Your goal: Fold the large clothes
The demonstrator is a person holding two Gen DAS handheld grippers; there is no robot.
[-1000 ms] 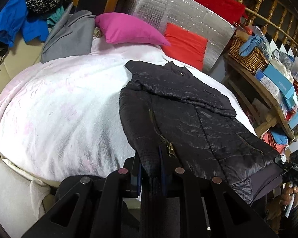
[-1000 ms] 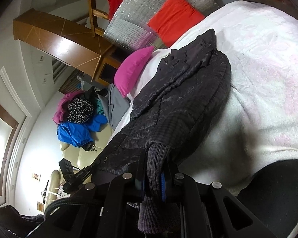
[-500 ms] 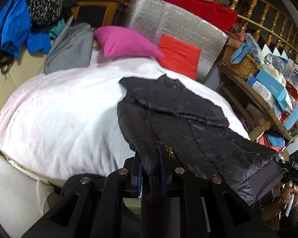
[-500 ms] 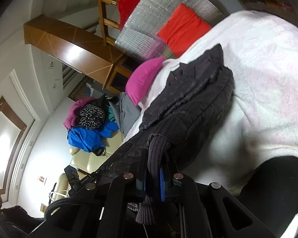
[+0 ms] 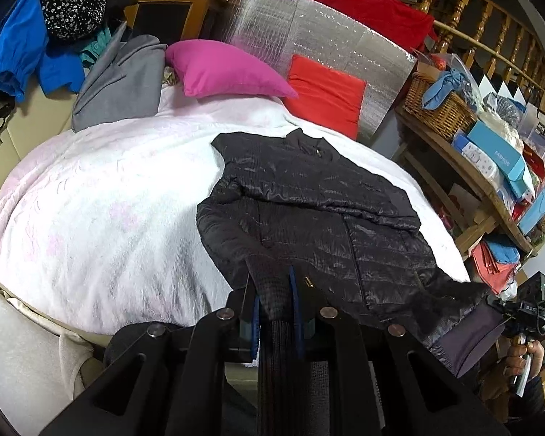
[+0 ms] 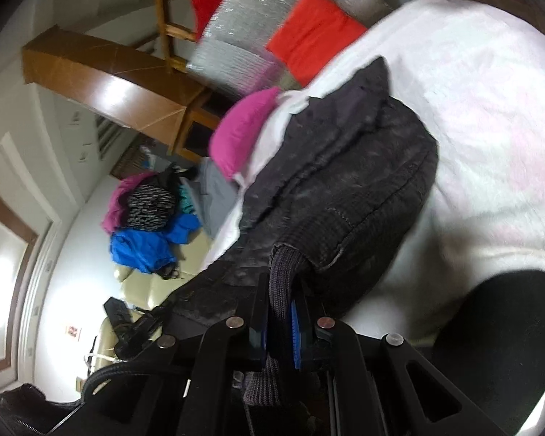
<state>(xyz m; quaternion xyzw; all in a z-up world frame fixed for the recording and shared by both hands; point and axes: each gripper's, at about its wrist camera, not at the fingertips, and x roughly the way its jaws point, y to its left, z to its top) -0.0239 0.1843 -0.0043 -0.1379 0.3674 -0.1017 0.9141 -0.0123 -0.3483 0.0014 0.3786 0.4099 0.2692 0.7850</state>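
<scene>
A black quilted jacket (image 5: 319, 210) lies on the white blanket of the bed (image 5: 101, 210), collar towards the pillows. My left gripper (image 5: 272, 301) is shut on the jacket's ribbed hem at its near left corner. My right gripper (image 6: 281, 309) is shut on the ribbed hem at the other near corner; it also shows in the left wrist view (image 5: 523, 309) at the far right, with the jacket's bottom edge stretched between the two. The jacket (image 6: 345, 189) runs away from the right gripper towards the pillows.
A pink pillow (image 5: 225, 69) and a red pillow (image 5: 327, 94) lie at the head of the bed against a silver foil panel (image 5: 309, 32). A grey garment (image 5: 123, 76) and a clothes pile (image 5: 54, 25) sit far left. A cluttered wooden shelf (image 5: 483, 167) stands to the right.
Both grippers have pulled back and up with the hem, so the jacket's lower part lifts off the blanket and stretches towards me. The right wrist view has tilted.
</scene>
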